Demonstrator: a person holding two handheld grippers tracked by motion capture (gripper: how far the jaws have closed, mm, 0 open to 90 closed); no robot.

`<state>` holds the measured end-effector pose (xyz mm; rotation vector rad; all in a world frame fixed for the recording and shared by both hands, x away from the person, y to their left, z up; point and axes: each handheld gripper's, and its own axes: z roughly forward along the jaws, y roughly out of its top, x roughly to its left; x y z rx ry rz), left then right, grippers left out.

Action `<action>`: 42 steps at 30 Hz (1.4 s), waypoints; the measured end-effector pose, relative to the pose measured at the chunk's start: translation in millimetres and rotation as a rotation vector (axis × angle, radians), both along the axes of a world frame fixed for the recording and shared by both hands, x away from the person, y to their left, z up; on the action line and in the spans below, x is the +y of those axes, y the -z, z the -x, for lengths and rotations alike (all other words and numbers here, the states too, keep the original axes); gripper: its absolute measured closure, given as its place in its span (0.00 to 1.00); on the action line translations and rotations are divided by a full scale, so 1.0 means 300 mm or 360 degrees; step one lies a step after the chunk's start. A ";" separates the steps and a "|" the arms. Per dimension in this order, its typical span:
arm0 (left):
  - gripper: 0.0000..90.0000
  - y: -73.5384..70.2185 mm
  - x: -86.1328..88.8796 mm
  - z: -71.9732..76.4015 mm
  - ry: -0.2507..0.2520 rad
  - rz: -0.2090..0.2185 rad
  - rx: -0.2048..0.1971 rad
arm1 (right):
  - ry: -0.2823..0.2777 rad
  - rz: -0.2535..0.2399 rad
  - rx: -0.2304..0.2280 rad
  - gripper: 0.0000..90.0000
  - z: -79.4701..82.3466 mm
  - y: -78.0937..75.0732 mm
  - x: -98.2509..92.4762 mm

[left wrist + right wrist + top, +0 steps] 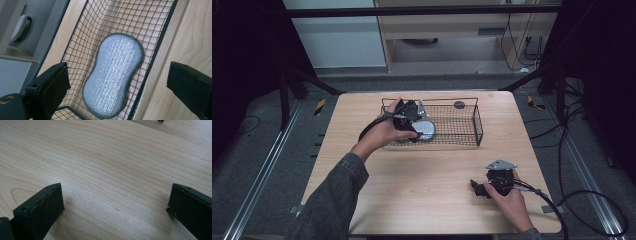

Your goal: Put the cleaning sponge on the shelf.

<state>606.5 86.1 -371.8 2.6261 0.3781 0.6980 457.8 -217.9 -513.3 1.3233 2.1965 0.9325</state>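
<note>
A silvery, peanut-shaped scouring pad (113,76) lies flat on the floor of a black wire basket (472,134), at the basket's left end (426,131). My left gripper (416,120) hovers over that end of the basket, jaws wide open above the pad with nothing between them (117,82). One jaw is over the basket, the other over the table outside its rim. My right gripper (479,189) rests low over the bare wooden table (422,175) at the front right, open and empty (115,205).
The basket (160,42) stands at the table's far middle; a small dark round object (459,104) lies just behind it. Black cables trail from both grippers. Beyond the table edges are dark floor, metal rails and frame legs.
</note>
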 end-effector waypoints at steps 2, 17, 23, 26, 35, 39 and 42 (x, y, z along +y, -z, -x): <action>0.04 0.000 -0.001 0.007 -0.0015 0.0028 0.0010 | 0.0001 -0.0002 0.0001 0.00 0.000 0.000 0.000; 0.04 -0.007 -0.016 0.100 -0.0101 0.0208 0.0066 | 0.0000 -0.0001 0.0000 0.00 0.000 0.000 0.000; 0.04 0.004 -0.020 0.147 -0.0110 0.0237 0.0066 | 0.0000 -0.0001 0.0001 0.00 0.000 0.000 0.000; 0.04 0.012 -0.023 0.172 -0.0115 0.0253 0.0067 | -0.0001 -0.0002 0.0000 0.00 0.000 0.000 0.000; 0.04 0.042 -0.028 0.244 -0.0115 0.0305 0.0052 | -0.0001 -0.0002 0.0000 0.00 0.000 0.000 0.000; 0.04 0.061 -0.024 0.272 -0.0123 0.0328 0.0053 | 0.0000 -0.0002 0.0000 0.00 0.000 0.000 0.000; 0.04 0.077 -0.019 0.289 -0.0127 0.0337 0.0051 | 0.0000 -0.0001 0.0001 0.00 0.000 0.000 0.000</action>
